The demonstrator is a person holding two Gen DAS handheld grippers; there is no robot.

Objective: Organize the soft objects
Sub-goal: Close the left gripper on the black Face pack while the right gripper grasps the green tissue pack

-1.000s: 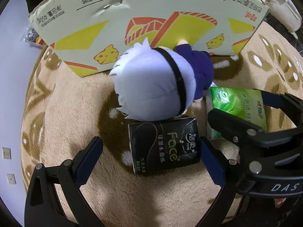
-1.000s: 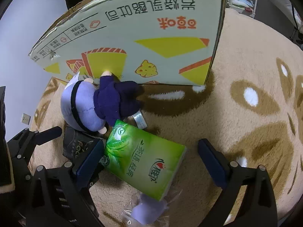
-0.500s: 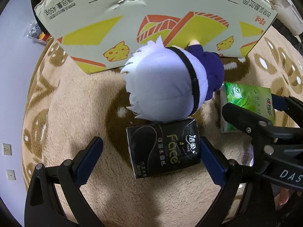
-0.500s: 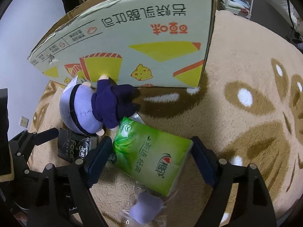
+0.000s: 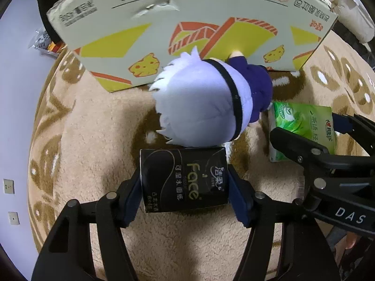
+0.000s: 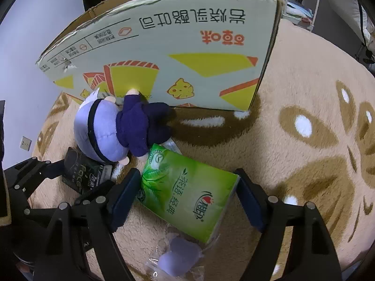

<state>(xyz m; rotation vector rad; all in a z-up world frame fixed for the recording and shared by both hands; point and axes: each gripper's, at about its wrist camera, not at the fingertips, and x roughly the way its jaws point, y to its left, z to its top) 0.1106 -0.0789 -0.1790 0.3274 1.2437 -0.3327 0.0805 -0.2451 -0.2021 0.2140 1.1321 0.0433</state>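
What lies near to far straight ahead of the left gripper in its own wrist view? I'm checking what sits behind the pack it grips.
left gripper → black tissue pack → plush doll → cardboard box

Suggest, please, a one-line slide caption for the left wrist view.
Left gripper clamps a black tissue pack beside a plush doll on the rug.

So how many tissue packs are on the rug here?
2. The black tissue pack sits between the left gripper fingers, below the plush doll. The green tissue pack sits between the right gripper fingers. Others may be hidden behind the cardboard box.
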